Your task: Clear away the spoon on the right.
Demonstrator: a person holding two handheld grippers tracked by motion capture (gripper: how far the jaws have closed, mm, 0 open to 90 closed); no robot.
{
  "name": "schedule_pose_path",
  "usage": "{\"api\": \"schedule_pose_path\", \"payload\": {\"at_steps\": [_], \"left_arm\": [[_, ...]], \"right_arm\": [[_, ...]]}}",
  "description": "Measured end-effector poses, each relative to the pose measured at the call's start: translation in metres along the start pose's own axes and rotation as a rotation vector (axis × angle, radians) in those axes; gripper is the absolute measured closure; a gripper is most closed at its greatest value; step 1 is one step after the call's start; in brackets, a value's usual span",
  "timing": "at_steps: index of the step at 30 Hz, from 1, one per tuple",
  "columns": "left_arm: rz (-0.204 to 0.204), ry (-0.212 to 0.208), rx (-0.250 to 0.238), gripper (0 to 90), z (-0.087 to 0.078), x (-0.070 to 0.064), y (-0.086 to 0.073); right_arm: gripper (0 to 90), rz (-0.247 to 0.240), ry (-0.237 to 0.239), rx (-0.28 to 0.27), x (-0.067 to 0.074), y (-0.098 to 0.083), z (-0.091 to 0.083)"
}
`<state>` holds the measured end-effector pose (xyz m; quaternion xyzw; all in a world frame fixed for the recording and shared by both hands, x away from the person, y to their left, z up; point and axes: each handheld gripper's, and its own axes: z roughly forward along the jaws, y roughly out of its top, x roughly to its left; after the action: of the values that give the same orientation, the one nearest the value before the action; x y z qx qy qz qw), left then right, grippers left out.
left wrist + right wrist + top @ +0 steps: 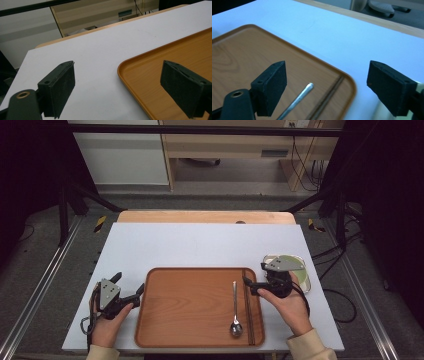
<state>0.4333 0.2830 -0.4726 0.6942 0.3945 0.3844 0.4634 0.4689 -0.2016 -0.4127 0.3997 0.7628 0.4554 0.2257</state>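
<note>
Black padded jaws of the right gripper (325, 87) stand wide apart with nothing between the pads; the tip of the slim silver metal spoon's handle (295, 101) lies just below and between them, free on the wood. From above, that spoon (235, 309) rests inside the brown wooden rectangular tray (165, 330), near its right side, bowl toward the person and handle pointing away, alongside a pair of dark thin chopsticks (248, 307) by the right rim. The right gripper (250, 285) hangs over the tray's far right corner, and behind it sits a pale green dish (302, 275) on the white tabletop (200, 242). The left gripper (136, 295), also open and empty, waits at the tray's left edge. To do well, clear the right hand without brushing the spoon or chopsticks, then approach the dish squarely with jaws wide.
</note>
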Motion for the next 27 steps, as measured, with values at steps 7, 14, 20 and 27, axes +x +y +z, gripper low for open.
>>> {"api": "schedule_pose_path", "payload": {"at_steps": [7, 14, 20, 27], "left_arm": [[0.003, 0.007, -0.010, 12.0, 0.001, -0.001, 0.001], [0.001, 0.015, -0.012, 12.0, 0.000, 0.001, 0.001], [0.001, 0.020, -0.012, 12.0, -0.001, 0.001, 0.000], [0.004, 0.021, -0.009, 12.2, 0.000, 0.000, 0.000]], "right_arm": [[25.9, 0.001, -0.098, -0.007, -0.022, 0.002, -0.016], [36.3, 0.049, -0.212, 0.013, -0.053, -0.003, -0.032], [44.2, 0.117, -0.324, 0.029, -0.084, -0.014, -0.046], [53.0, 0.194, -0.379, 0.059, -0.113, -0.029, -0.054]]}}
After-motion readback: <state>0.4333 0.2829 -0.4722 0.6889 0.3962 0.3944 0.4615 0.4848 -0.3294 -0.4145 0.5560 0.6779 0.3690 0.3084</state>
